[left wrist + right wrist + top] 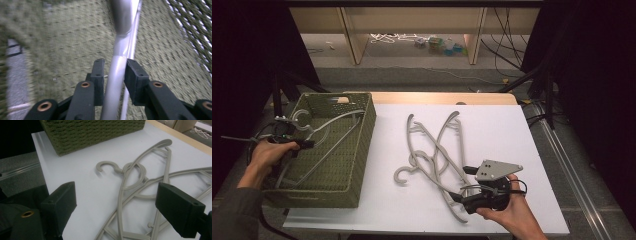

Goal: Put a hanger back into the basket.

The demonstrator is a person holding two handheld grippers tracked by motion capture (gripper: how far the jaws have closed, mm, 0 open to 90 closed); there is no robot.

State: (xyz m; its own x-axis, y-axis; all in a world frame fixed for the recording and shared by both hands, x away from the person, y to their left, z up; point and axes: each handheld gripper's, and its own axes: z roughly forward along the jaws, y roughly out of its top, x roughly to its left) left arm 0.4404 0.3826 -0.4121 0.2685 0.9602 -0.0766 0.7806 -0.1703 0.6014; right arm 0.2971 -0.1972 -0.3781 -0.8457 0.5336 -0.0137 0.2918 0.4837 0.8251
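A green woven basket stands at the table's left, and a grey plastic hanger lies tilted inside it. My left gripper reaches over the basket's left rim. In the left gripper view, my left gripper is shut on that hanger's bar, with the basket floor behind it. A few more grey hangers lie tangled on the white tabletop. At their near end my right gripper stands open. In the right gripper view, my right gripper has its jaws wide apart, just above the hangers.
The basket's corner shows beyond the hangers in the right gripper view. A wooden table edge runs behind the white top. Black stands and cables flank both sides, and shelving with small items stands on the floor at the back.
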